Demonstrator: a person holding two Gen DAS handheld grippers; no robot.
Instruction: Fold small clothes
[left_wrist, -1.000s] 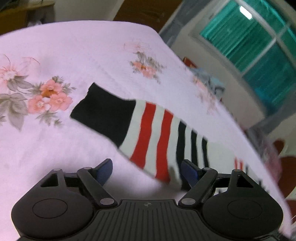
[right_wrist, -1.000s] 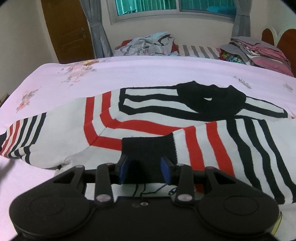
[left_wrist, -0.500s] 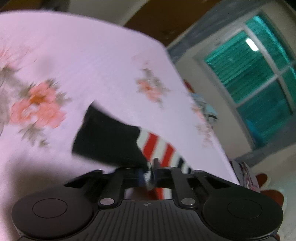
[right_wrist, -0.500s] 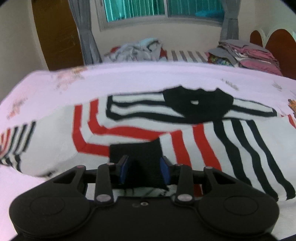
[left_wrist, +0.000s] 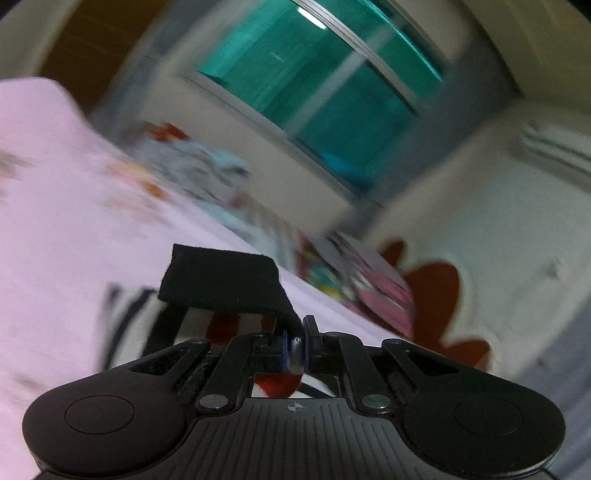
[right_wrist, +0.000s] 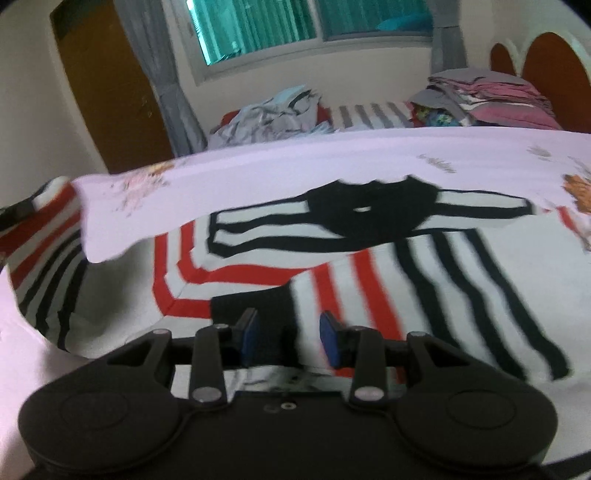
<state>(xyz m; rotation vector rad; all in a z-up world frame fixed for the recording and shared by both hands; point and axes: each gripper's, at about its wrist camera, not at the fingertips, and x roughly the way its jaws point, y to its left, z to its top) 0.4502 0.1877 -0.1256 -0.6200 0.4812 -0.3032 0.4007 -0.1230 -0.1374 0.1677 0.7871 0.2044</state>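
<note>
While the left hand-held gripper (left_wrist: 295, 347) is clenched on the edge of a sleeve, its blue pads (left_wrist: 285, 350) pressed together over a sliver of white-and-red knit, the sleeve's black cuff (left_wrist: 221, 282) stands lifted above the bed (left_wrist: 55, 221) and folds forward past the fingertips. That view is heavily blurred, so little else can be told beyond the pink floral sheet, a teal window (left_wrist: 314, 85) behind the bed and a heap of clothes (left_wrist: 207, 173) at the bed's far edge. From the right wrist camera, the striped sweater (right_wrist: 369, 258) lies spread flat on the bed, white with red and black bands and a black collar (right_wrist: 369, 210) toward the far side. The right hand-held gripper (right_wrist: 288, 338) is released, its blue pads (right_wrist: 248, 336) standing apart on either side of a black cuff (right_wrist: 255, 306) that lies on the sweater's near part; whether the pads touch it cannot be told. At the bed's left edge another sleeve (right_wrist: 40, 236) with red and black stripes rises off the sheet. Beyond the bed sit a crumpled pile of pale clothing (right_wrist: 273, 114) and a folded stack (right_wrist: 487, 96) near the headboard (right_wrist: 554, 62). No brand, label or readable writing shows on the sweater or either gripper.
</note>
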